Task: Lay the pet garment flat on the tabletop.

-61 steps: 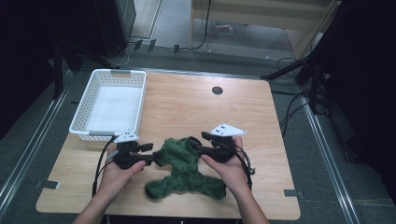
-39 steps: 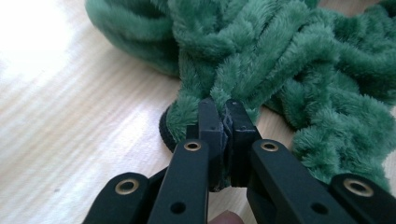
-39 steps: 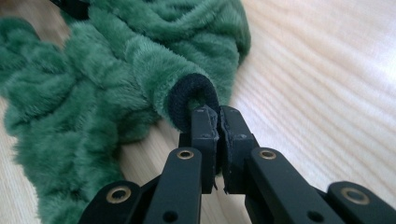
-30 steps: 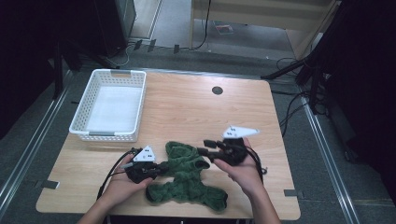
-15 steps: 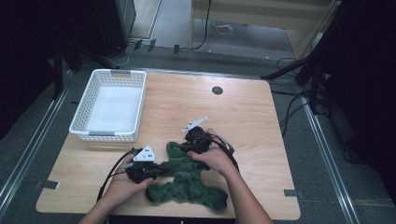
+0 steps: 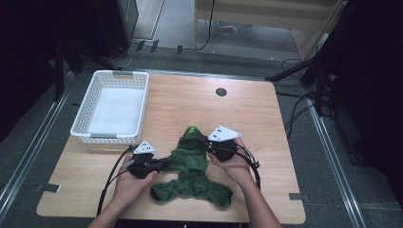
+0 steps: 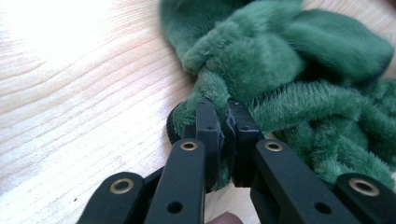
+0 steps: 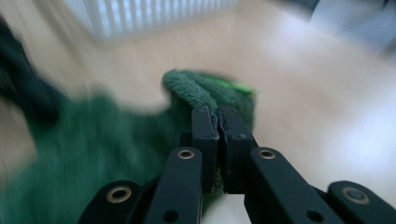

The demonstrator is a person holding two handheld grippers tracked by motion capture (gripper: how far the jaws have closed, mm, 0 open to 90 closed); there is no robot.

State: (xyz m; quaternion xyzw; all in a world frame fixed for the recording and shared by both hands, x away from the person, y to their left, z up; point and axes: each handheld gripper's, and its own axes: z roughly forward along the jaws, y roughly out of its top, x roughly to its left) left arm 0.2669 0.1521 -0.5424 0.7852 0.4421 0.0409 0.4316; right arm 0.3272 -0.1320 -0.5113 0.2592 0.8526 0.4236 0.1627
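A green fleece garment (image 6: 192,173) lies bunched on the near half of the wooden table (image 6: 247,109). My left gripper (image 6: 159,165) is at its left edge, shut on a fold of the green fleece garment (image 7: 261,74); the jaws (image 7: 219,135) pinch the pile flat. My right gripper (image 6: 209,145) is at the garment's upper right, shut on another fold of the fleece (image 8: 205,93), with its jaws (image 8: 218,126) pressed together. The right gripper view is blurred by motion. A bright green patch (image 6: 191,130) shows at the garment's far end.
A white slatted basket (image 6: 78,127) stands at the table's far left, with nothing in it. A round black cable hole (image 6: 221,91) sits near the far edge. Black cables (image 6: 111,178) trail from the left gripper toward the near edge. Bare wood lies right of the garment.
The right gripper swung left over the garment and back right, carrying a fold with it; the garment's top now stretches farther from me. The left gripper has held its fold throughout.
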